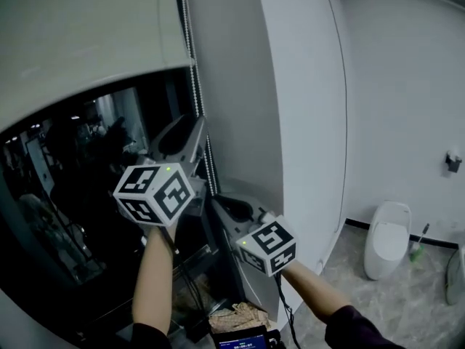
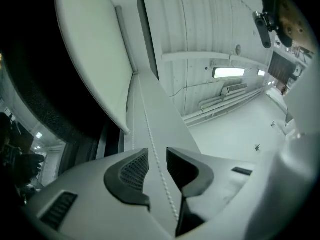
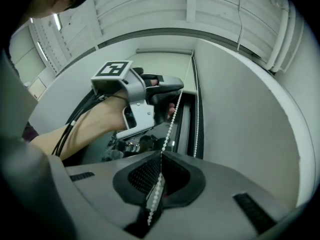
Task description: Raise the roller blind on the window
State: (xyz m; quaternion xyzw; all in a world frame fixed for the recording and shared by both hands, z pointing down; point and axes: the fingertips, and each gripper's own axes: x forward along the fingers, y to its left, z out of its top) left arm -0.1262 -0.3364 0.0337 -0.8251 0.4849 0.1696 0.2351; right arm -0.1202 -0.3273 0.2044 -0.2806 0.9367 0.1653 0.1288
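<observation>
Presently, step in hand: a hand-over-hand haul on the bead chain (image 3: 170, 118), judged from one grip set low and one gripper placed higher on the same strand.
Right gripper (image 3: 160, 176): jaws pressed together, pinching the chain between the ribbed pads; a loose tail of beads hangs out below them.
Left gripper (image 2: 157, 159): jaws spread a little, with a narrow gap. The chain runs up through the gap, apparently touching neither pad, so nothing is held.
Relative position: in the head view the left gripper sits higher, left of centre; the right sits lower and toward centre.
Second strand: hangs free just beside the frame, right of the pinched one in the right gripper view.
Roller blind (image 1: 87, 35): upper left of the head view, part-way up. Its bottom bar crosses above the bare glass.
Window (image 1: 65, 195): dark glass, lower left, uncovered below the blind.
Surroundings: white wall (image 1: 305, 86) right of the frame; toilet (image 1: 387, 238) at lower right.
Progress (judgement): partly done, with the blind covering the top of the window.
Next move calls for: closing the left jaws squarely on the same strand before the right lets go, then a straight pull down along the frame.
</observation>
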